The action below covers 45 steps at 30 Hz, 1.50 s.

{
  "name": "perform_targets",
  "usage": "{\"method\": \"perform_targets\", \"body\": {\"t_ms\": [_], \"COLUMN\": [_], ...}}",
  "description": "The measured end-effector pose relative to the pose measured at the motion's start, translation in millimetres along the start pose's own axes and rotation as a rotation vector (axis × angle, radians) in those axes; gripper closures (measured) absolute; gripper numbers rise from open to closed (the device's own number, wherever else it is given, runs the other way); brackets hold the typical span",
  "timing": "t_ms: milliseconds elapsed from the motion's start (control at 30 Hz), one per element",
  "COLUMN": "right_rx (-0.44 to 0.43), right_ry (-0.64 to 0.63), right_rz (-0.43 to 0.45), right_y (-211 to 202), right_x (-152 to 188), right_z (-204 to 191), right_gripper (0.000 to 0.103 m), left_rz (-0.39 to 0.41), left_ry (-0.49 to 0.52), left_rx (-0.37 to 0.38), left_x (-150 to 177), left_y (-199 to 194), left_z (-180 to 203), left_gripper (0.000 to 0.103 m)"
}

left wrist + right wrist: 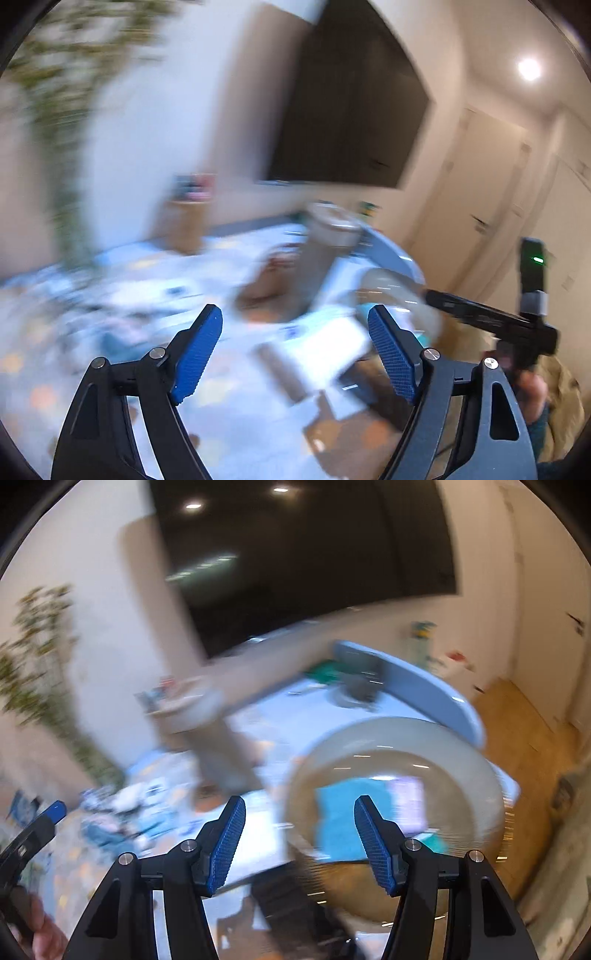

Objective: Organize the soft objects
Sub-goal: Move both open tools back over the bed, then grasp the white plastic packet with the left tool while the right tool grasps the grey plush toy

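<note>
Left wrist view, badly smeared by motion blur: the left hand-held gripper (295, 354) with black arms and blue ribbed pads stands wide open with nothing between its pads. Beyond it lies the pale blue patterned tabletop (122, 280), and at about 12 o'clock from the pads a tall brown cylinder-shaped container (317, 258) stands on it. At 2 o'clock sits a round clear bowl with a pale rim (391, 291), with a sliver of teal soft cloth (421, 338) showing just beside the right pad. At 3 o'clock the right hand-held gripper (480, 314) enters from the edge, with a hand (532, 391) gripping its handle below. A large dark wall panel (351, 110) fills the area at 12 o'clock above, and a blurred leafy green plant (62, 110) rises at 10 o'clock. Right wrist view, also blurred: the right hand-held gripper (299, 845) is partly open and grips nothing. Directly ahead, from 12 to 2 o'clock of its pads, the round clear bowl (472, 775) holds the teal soft cloth (336, 819) lying inside it. A heap of blue-and-white soft items (122, 812) lies on the tabletop at 9 o'clock. The left hand-held gripper's blue tip (55, 810) shows at the far 9 o'clock edge.
</note>
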State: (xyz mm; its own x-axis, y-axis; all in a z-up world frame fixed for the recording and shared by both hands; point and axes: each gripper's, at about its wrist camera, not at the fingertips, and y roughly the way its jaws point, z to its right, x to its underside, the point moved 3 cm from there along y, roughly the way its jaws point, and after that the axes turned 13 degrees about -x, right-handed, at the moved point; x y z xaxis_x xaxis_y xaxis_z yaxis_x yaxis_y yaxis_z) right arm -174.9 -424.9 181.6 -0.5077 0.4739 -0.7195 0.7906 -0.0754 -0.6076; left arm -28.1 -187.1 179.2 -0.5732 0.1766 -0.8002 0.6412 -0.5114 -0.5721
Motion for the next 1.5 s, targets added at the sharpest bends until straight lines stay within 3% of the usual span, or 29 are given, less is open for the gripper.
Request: {"method": "perform_targets", "body": {"t_ms": [167,267,333,500,633,733,800,900,1000,1067,1133,1300,1433,1467,1500], "right_rx": [-0.171,-0.253,-0.322,-0.395,-0.439,-0.42,-0.421,-0.439,-0.513,-0.585,-0.632,-0.539,-0.335,-0.296,-0.272], "right_ry": [-0.147,-0.231,-0.27,-0.366,-0.381,-0.387,-0.406,-0.445,-0.487,-0.483,-0.503,-0.66,-0.734,-0.748,-0.762], "right_rz": [-0.048,-0.101,-0.137,-0.248,-0.306,-0.339,-0.343,-0.383,-0.392,-0.417,-0.436,-0.343,-0.329,-0.321,-0.306], "right_y": [29.3,60.8,84.5,151.8,179.2,188.4,186.0,185.3,184.3,186.8,193.5,218.2,255.1,261.6,266.6], "right_x": [26.2,50.0,68.8,124.4,150.5,152.6,147.8,135.4,124.7,125.4,131.5,141.3,146.7,148.5,150.2], "right_z": [-85.8,-134.5,-160.9,-197.6,-204.3,-206.2,-212.4,-229.8,-253.7,-269.3,-285.1,-323.7,-324.9,-323.2,-322.4], "right_gripper": [0.043,0.043,0.043,0.043,0.043,0.043,0.043,0.043,0.043,0.043,0.043,0.043,0.042,0.037,0.033], "left_rz": [-0.003,-0.046,-0.096,-0.233,-0.31,-0.292,-0.251,-0.216,-0.264,-0.234,-0.201,-0.22,-0.243,-0.234,-0.233], "left_ry": [-0.141,-0.19,-0.234,-0.324,-0.356,-0.422,-0.457,-0.408,-0.341,-0.282,-0.203,-0.039,-0.025,-0.033,-0.041], "left_rx": [-0.236,-0.374,-0.425,-0.441,-0.385,-0.317,-0.32,-0.415,-0.502,-0.511,-0.475,-0.446,-0.423,-0.418,-0.409], "left_x": [27.0,54.0,75.5,124.1,131.1,116.2,99.2,71.2,56.4,48.7,41.8,37.9,43.3,43.8,44.0], "left_y": [-30.7,-28.2,-16.1,22.7,38.0,28.9,24.4,31.3,63.4,79.2,93.0,129.8,145.2,144.7,144.1], "left_z": [-107.0,-158.4,-186.4,-229.7,-239.9,-252.3,-263.0,-278.3,-299.0,-304.5,-302.9,-290.3,-289.5,-290.2,-290.8], "left_gripper": [0.023,0.023,0.023,0.023,0.023,0.023,0.023,0.021,0.021,0.021,0.021,0.021,0.022,0.024,0.038]}}
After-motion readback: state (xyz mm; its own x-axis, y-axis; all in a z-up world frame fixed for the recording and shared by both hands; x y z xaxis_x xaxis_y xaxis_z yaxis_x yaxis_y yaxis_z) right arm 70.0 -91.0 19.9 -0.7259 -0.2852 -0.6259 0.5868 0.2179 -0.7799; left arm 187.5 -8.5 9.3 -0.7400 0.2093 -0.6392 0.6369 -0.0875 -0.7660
